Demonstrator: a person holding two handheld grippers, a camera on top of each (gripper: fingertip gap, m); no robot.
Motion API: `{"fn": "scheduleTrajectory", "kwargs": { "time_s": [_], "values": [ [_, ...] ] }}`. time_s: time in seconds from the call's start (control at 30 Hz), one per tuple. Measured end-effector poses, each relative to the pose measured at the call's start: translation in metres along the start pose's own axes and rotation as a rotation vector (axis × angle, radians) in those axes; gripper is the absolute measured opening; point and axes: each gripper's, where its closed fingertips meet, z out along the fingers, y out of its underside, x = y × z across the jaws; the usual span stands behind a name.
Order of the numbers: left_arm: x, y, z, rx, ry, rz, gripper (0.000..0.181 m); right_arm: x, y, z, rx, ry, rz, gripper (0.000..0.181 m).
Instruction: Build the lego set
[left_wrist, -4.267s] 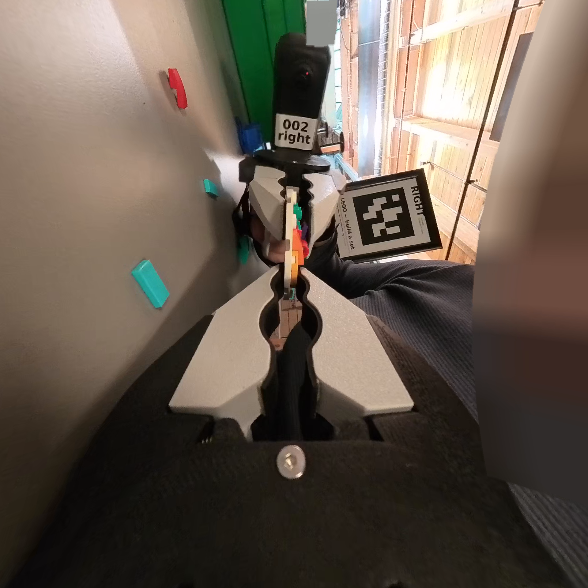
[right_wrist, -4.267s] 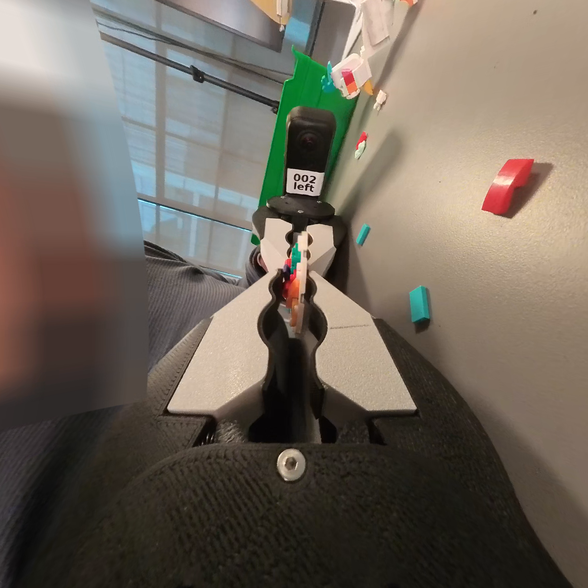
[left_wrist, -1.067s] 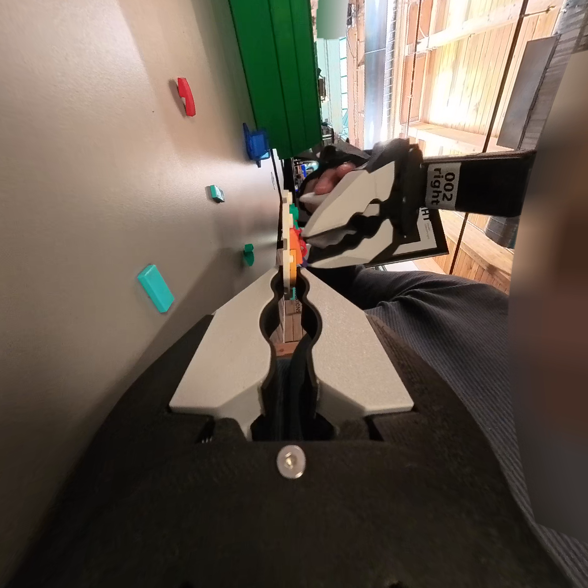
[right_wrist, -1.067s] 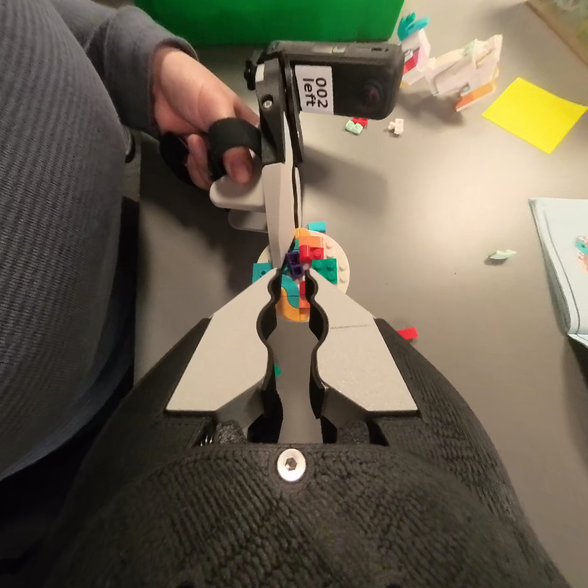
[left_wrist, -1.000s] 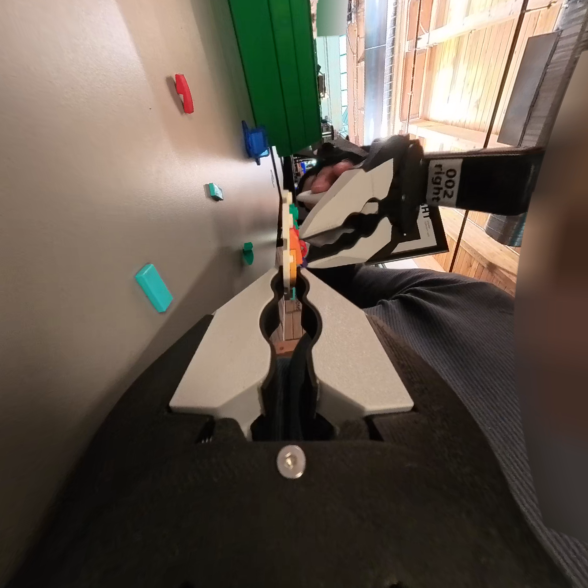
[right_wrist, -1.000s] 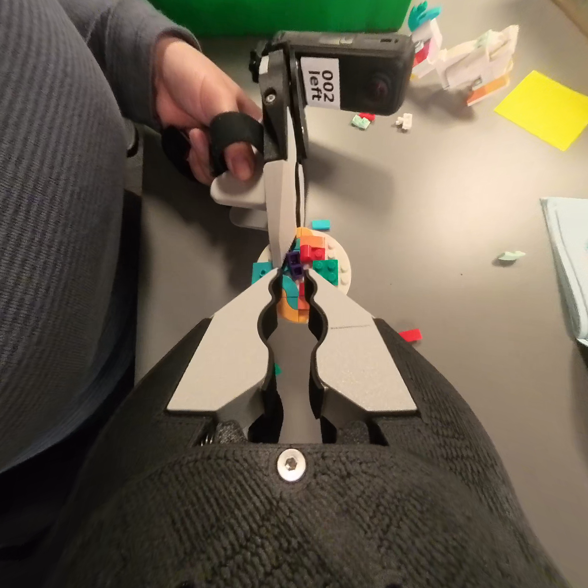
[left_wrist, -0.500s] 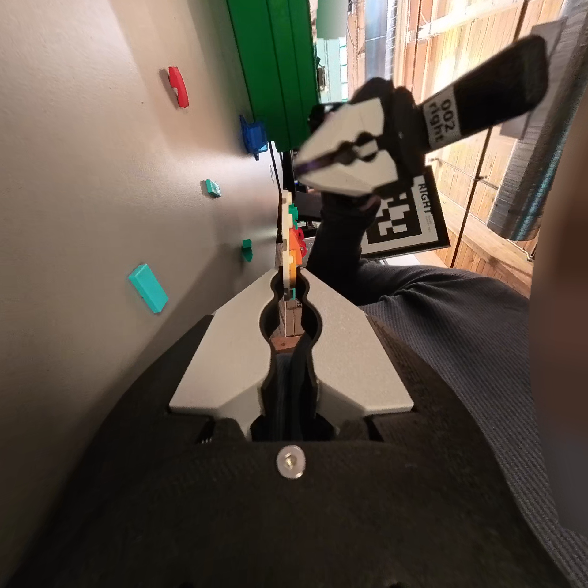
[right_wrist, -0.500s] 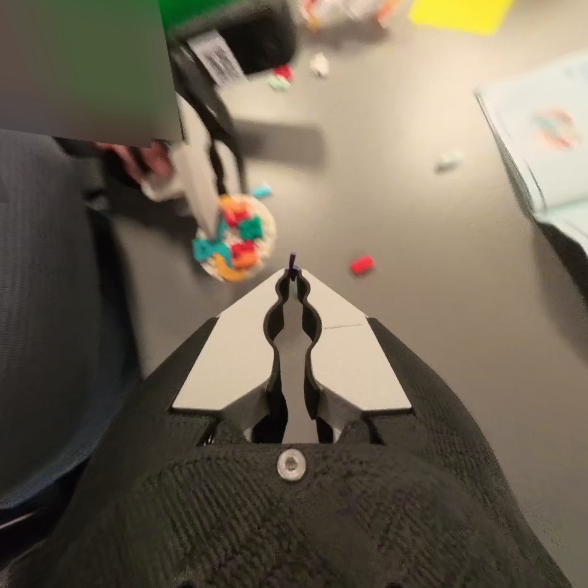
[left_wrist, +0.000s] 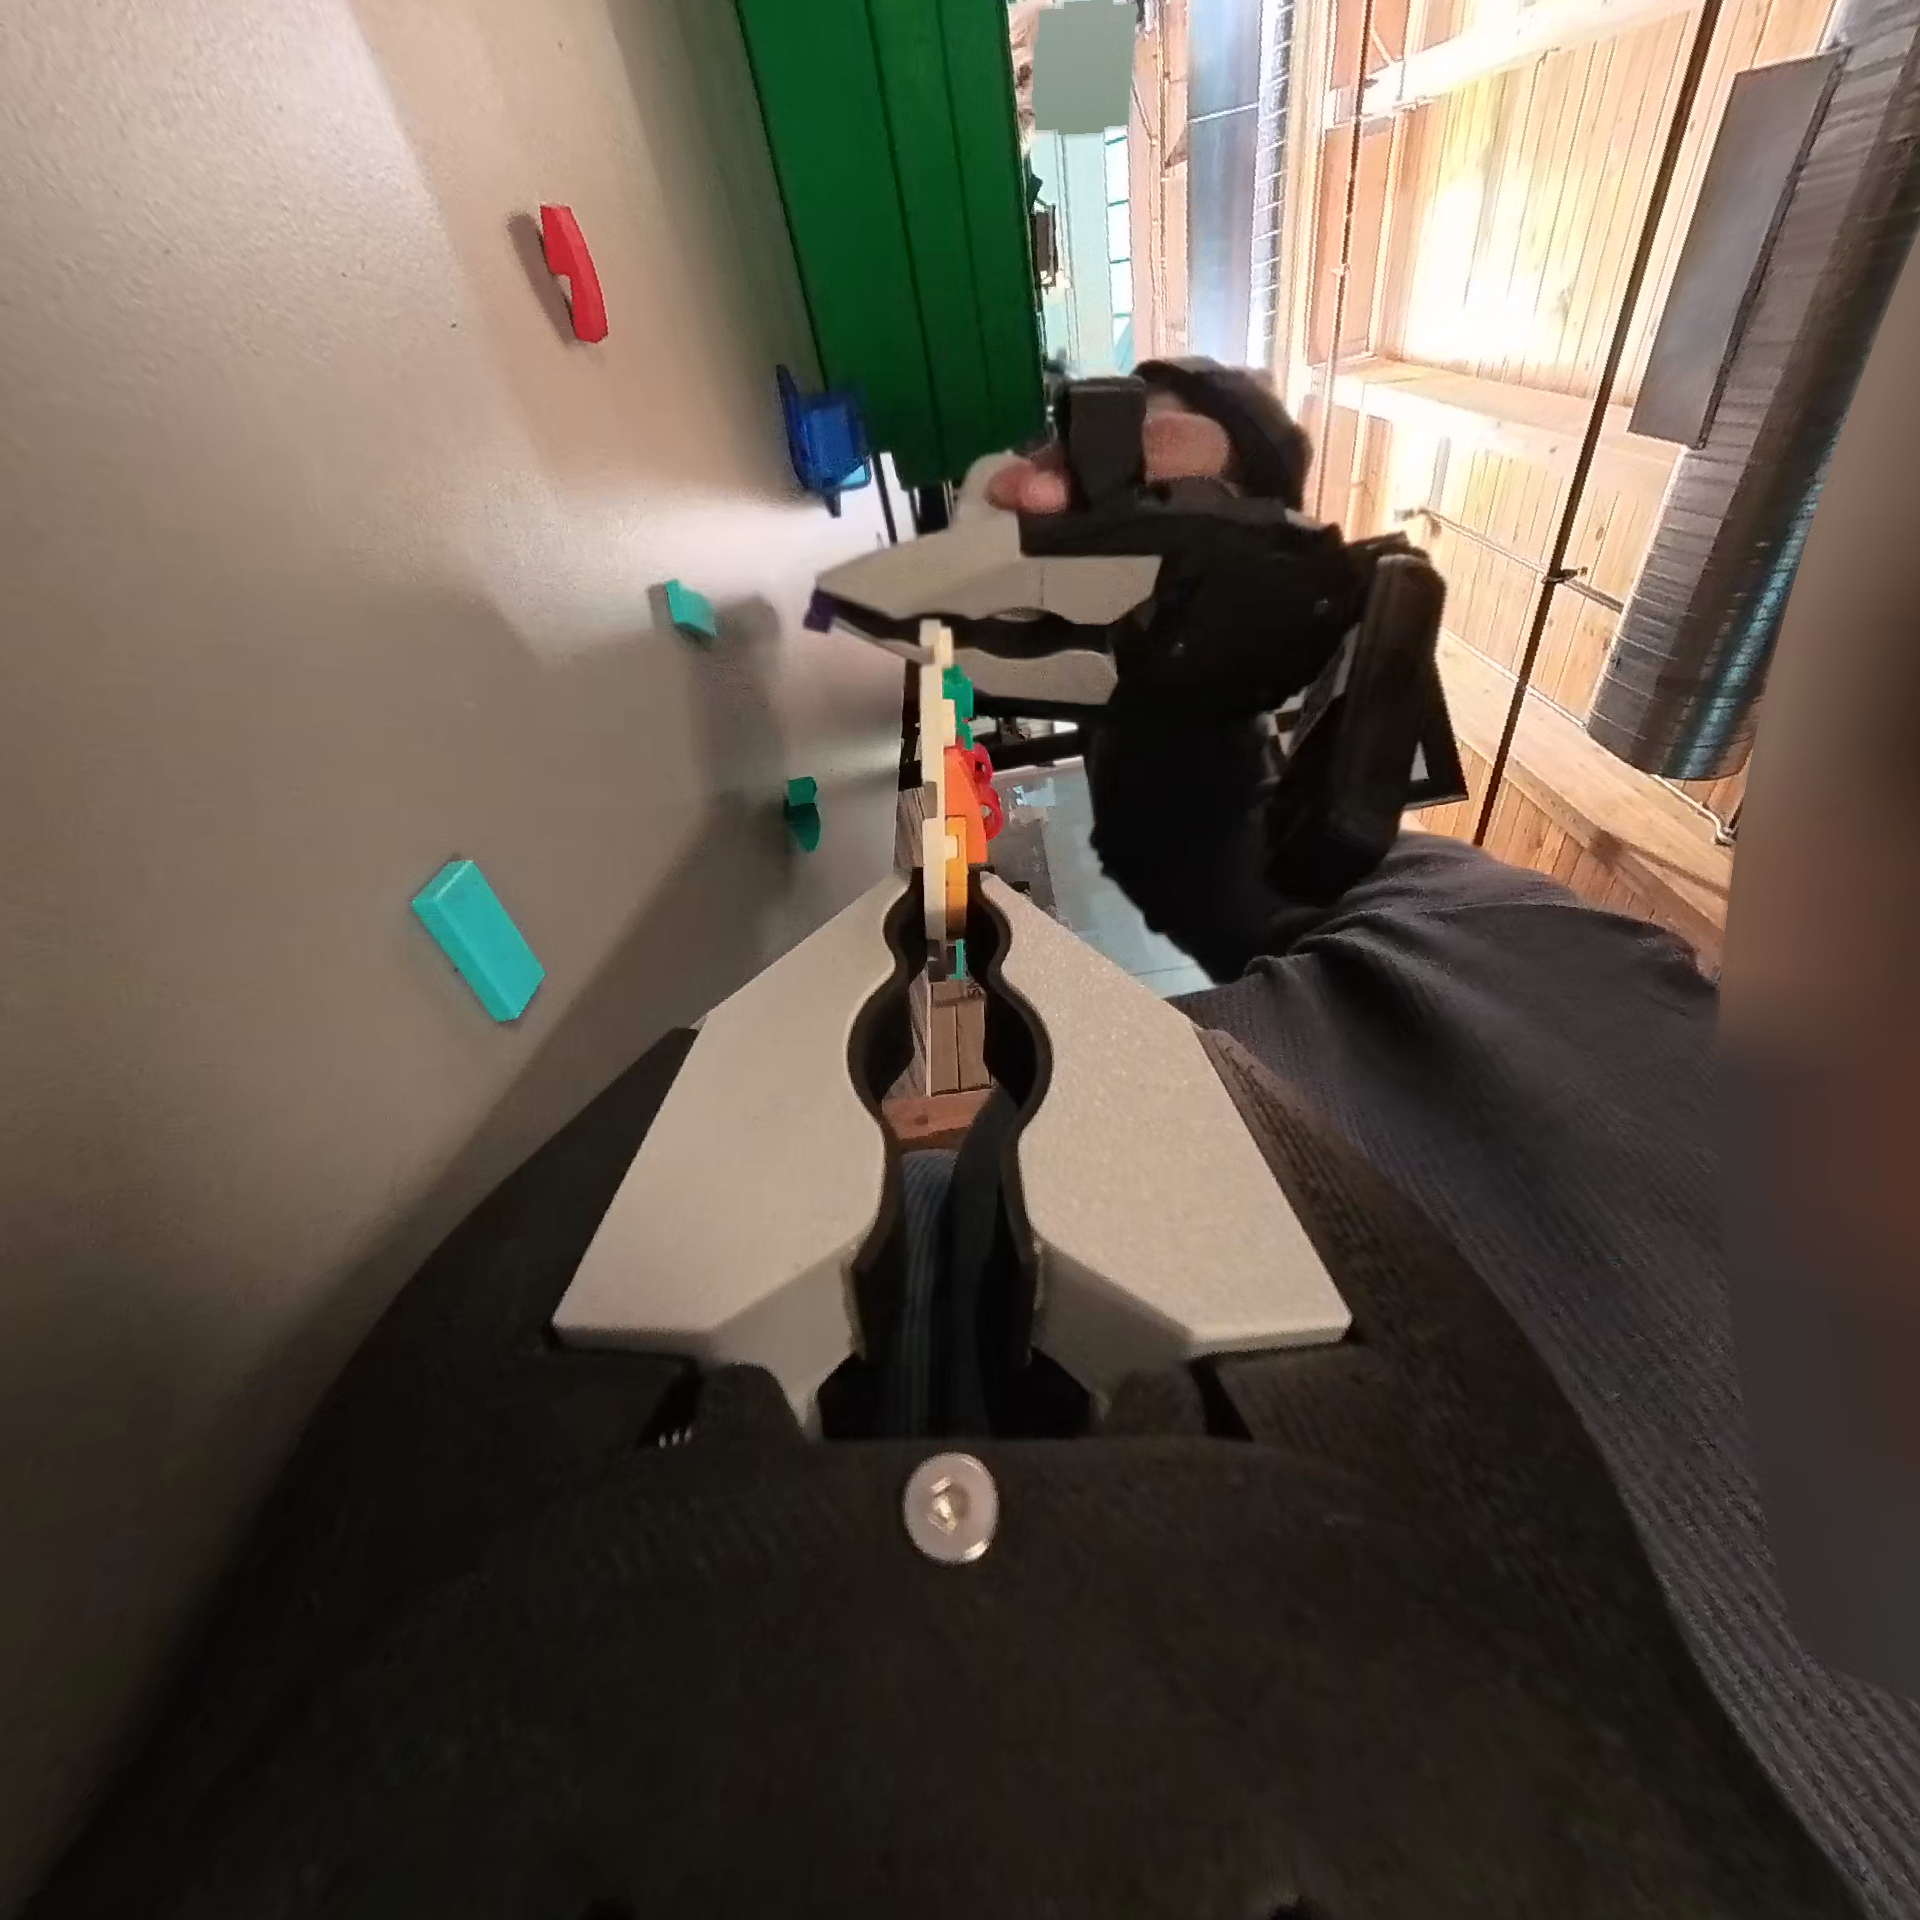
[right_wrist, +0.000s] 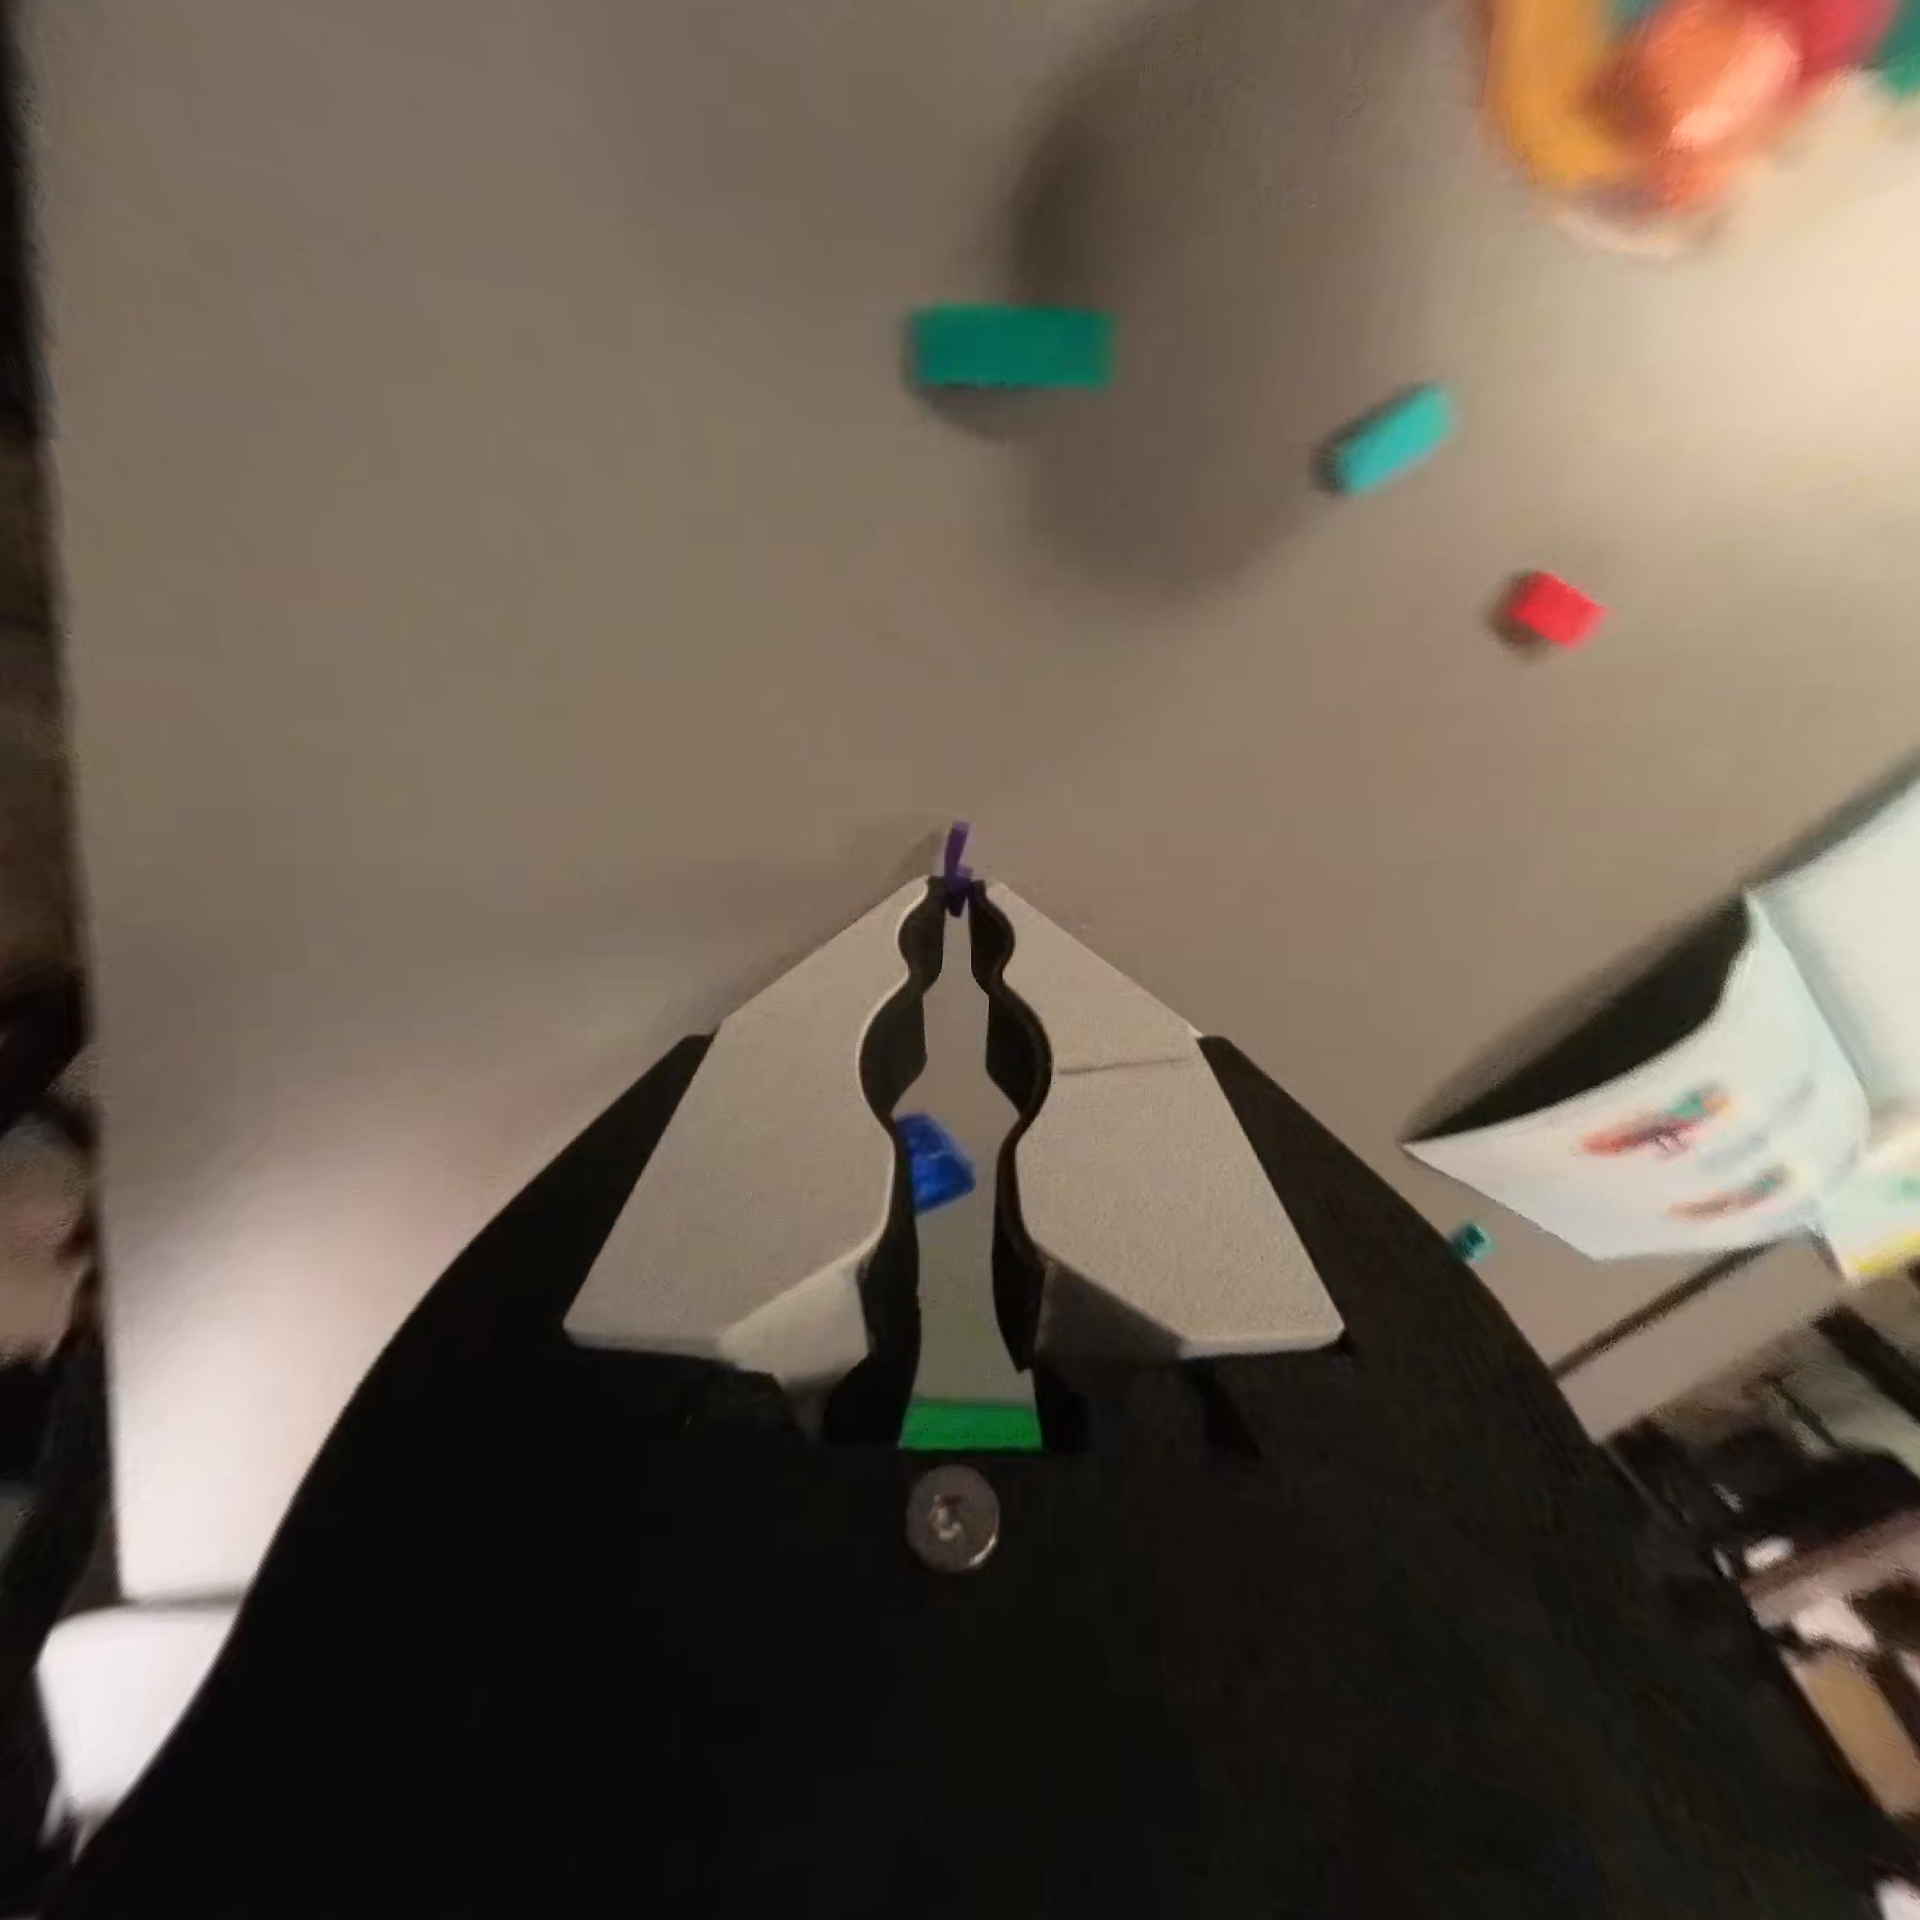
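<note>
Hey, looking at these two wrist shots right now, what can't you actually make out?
- Round lego build, left wrist view: seen edge-on in the left gripper, so its face is hidden; blurred in the right wrist view.
- Purple piece, right wrist view: too small to tell its shape, half hidden by the right gripper.
- Booklet, right wrist view: motion-blurred, cut by the edge.

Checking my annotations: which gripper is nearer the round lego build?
Left. The left gripper is clamped on the round lego build; the right gripper, pinching a purple piece, is off it.
</note>
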Motion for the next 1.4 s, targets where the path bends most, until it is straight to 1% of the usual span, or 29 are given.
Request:
{"fn": "scheduleTrajectory", "kwargs": {
  "time_s": [0.03,0.07,0.13,0.17,0.23,0.33,0.37,0.4,0.47,0.53,0.57,0.63,0.7,0.77,0.87,0.93,1.0,1.03,1.1,1.27,1.33,1.4],
  "values": [
    [0.0,0.0,0.0,-0.002,0.0,0.0,0.005,-0.01,0.0,-0.003,-0.012,-0.082,-0.027,0.002],
    [0.0,0.001,0.0,-0.004,0.0,0.001,0.005,-0.022,-0.002,-0.006,0.003,-0.196,-0.018,0.002],
    [0.0,0.001,0.001,-0.007,0.002,0.002,0.005,-0.037,-0.006,-0.014,0.038,-0.435,0.093,0.003],
    [0.001,0.001,0.001,-0.006,0.002,0.003,0.005,-0.038,-0.005,-0.015,0.048,-0.518,0.141,0.004],
    [0.001,0.001,0.0,-0.004,0.005,0.005,0.004,-0.031,0.004,-0.01,0.016,-0.591,0.176,0.008],
    [0.002,0.002,0.0,-0.007,0.008,0.009,0.004,-0.021,0.012,-0.001,-0.026,-0.62,0.191,0.023],
    [0.002,0.002,0.0,-0.008,0.008,0.01,0.005,-0.019,0.012,-0.001,-0.028,-0.623,0.212,0.025],
    [0.002,0.002,0.001,-0.01,0.008,0.011,0.005,-0.016,0.01,-0.002,-0.015,-0.606,0.247,0.035],
    [0.003,0.003,0.001,-0.015,0.013,0.013,0.005,-0.007,0.006,-0.005,0.043,-0.532,0.341,0.043],
    [0.004,0.003,0.001,-0.016,0.018,0.017,0.004,0.006,0.009,-0.008,0.105,-0.386,0.49,0.048],
    [0.004,0.004,0.001,-0.018,0.021,0.019,0.005,0.014,0.013,-0.01,0.139,-0.288,0.576,0.049],
    [0.005,0.004,0.001,-0.02,0.026,0.021,0.004,0.019,0.019,-0.017,0.229,-0.126,0.765,0.044],
    [0.006,0.004,0.001,-0.023,0.032,0.02,0.005,0.013,0.018,-0.024,0.346,-0.031,0.936,0.041],
    [0.006,0.005,0.001,-0.028,0.031,0.018,0.005,-0.004,0.01,-0.028,0.445,-0.008,1.032,0.035],
    [0.005,0.006,0.002,-0.037,0.031,0.017,0.005,-0.025,0.003,-0.024,0.541,-0.012,1.167,0.025],
    [0.005,0.006,0.002,-0.037,0.03,0.016,0.005,-0.031,-0.005,-0.022,0.631,-0.054,1.294,0.024],
    [0.005,0.006,0.001,-0.033,0.03,0.017,0.005,-0.029,-0.015,-0.027,0.731,-0.03,1.382,0.022],
    [0.005,0.005,0.001,-0.031,0.03,0.016,0.005,-0.029,-0.018,-0.028,0.75,0.004,1.408,0.018],
    [0.005,0.005,0.001,-0.028,0.028,0.015,0.005,-0.032,-0.023,-0.025,0.722,0.083,1.456,0.015],
    [0.004,0.006,0.002,-0.036,0.024,0.01,0.005,-0.044,-0.013,-0.008,0.55,0.247,1.602,0.012],
    [0.004,0.006,0.002,-0.036,0.023,0.011,0.005,-0.041,-0.013,-0.007,0.574,0.29,1.655,0.012],
    [0.004,0.006,0.002,-0.035,0.023,0.011,0.005,-0.035,-0.016,-0.008,0.652,0.3,1.729,0.016]
  ]
}}
